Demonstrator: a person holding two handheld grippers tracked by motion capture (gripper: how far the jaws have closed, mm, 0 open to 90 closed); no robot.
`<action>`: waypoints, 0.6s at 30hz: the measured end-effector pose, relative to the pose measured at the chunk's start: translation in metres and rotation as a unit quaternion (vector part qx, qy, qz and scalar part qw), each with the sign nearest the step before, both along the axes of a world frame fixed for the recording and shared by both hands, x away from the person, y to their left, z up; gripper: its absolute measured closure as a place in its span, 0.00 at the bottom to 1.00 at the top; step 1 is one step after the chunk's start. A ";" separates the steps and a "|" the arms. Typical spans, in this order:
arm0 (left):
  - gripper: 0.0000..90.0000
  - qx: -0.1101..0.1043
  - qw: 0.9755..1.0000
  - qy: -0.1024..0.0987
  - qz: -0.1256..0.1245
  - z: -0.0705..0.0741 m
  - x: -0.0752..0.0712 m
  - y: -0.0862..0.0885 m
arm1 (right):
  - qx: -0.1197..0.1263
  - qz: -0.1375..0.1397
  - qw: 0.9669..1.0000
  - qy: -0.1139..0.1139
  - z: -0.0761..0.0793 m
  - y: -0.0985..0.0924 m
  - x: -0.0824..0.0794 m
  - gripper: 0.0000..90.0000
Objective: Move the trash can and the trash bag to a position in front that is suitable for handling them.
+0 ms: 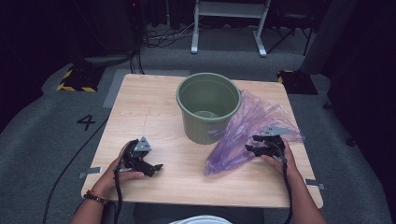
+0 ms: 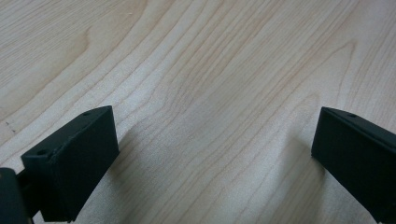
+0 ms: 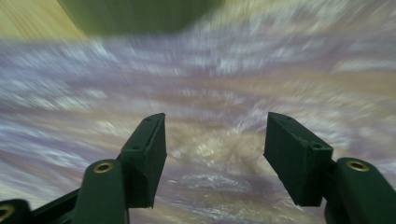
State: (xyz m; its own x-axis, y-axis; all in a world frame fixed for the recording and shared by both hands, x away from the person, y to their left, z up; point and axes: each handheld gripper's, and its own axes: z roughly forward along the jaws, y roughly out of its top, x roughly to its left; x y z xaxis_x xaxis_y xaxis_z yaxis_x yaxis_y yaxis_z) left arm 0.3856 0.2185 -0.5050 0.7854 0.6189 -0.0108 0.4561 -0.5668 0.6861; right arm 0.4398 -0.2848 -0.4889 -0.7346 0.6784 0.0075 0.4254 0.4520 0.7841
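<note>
Hands are coming in from the near edge of a pale wooden desk (image 1: 154,112), each holding a black claw. The left claw (image 1: 156,168) is resting low over bare wood near the front left, its jaws standing wide apart with nothing between them in the left gripper view; it is probably waiting there, out of the way, while the other hand works. The right claw (image 1: 251,143) is reaching in from the front right toward a crumpled purple plastic bag (image 1: 243,128), and its jaws are standing apart above the film, not yet pressing on it, likely lining up for a pinch on a fold. The bag is lying on the right half of the desk, spreading like a fan from near the front toward the back right, one edge leaning against a green bucket (image 1: 208,109). The bucket is standing upright past the middle of the desk, mouth open, apparently ready to take the bag as a liner. The right gripper view is blurring badly, so the folds under the jaws are hard to make out, and the bucket is being cut off at the top there. Beyond the desk, a dark floor, cables and a white frame (image 1: 229,23) are fading into shadow.
</note>
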 end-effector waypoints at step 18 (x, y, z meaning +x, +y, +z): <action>0.00 0.000 1.000 0.000 -0.002 0.000 0.001 0.000 | -0.016 -0.141 0.989 0.037 -0.008 -0.037 0.000 0.43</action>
